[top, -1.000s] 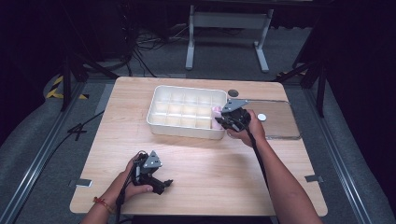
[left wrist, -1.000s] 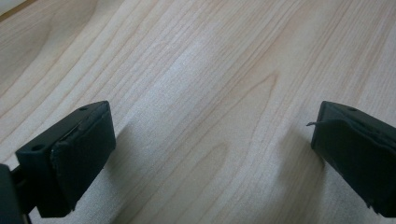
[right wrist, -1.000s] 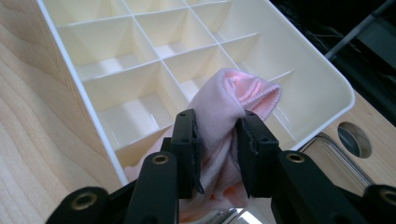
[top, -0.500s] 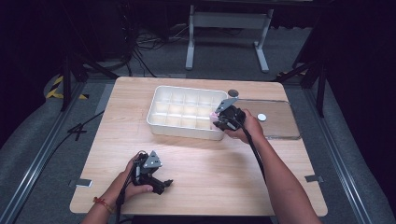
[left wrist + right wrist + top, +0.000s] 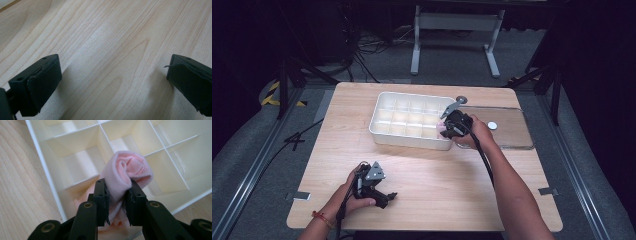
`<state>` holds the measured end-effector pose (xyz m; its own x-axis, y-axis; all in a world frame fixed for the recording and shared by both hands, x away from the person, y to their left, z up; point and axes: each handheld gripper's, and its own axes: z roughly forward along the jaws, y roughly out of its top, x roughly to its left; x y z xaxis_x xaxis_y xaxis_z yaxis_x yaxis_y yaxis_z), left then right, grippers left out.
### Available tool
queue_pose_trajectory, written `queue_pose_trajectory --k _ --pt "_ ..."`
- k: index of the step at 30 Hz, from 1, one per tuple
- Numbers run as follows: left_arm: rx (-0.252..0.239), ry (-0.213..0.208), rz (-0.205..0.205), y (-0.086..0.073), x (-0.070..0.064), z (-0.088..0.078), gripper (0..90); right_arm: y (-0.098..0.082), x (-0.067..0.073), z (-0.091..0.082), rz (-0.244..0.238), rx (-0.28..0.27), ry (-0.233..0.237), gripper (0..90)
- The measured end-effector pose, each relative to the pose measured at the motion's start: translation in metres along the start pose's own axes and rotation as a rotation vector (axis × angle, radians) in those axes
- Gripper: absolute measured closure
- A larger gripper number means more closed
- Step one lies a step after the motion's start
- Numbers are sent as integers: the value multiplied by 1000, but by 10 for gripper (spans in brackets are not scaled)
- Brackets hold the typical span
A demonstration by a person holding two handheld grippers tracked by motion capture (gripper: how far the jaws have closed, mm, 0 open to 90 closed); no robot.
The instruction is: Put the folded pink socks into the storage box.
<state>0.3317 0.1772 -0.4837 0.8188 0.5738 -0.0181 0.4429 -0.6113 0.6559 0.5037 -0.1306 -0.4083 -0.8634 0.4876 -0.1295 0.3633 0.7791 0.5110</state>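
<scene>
fingers of right gripper (image 5: 117,200) pinch pink sock (image 5: 126,173) over unlabelled tray (image 5: 47,170).

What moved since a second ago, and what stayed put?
The right gripper, jaws closing on the rolled pink sock, has edged a little lower and leftward at the white divided box's near right corner. The left gripper, open on the table, and the clear lid stayed put.

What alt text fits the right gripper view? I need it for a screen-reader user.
The right hand-held gripper pinches a rolled pink sock between its black jaws, above a white divided tray on a light wooden table.
</scene>
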Motion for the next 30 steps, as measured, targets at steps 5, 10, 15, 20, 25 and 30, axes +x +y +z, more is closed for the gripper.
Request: queue_pose_trajectory --k 5,10,15,20,25,30 --pt "-6 2 -2 0 0 0 0 3 0 5 -21 56 16 742" --pt "-6 3 -3 0 0 1 0 7 -3 6 -10 90 39 744" --pt "-7 -1 0 0 0 1 0 11 -1 11 -25 145 40 745" --pt "-6 1 0 0 0 1 1 13 -2 13 -17 171 54 745" --pt "-6 3 4 1 -1 1 1 15 -1 22 -11 223 57 746" --pt "-2 3 0 1 -2 2 1 13 -5 25 23 223 86 746"
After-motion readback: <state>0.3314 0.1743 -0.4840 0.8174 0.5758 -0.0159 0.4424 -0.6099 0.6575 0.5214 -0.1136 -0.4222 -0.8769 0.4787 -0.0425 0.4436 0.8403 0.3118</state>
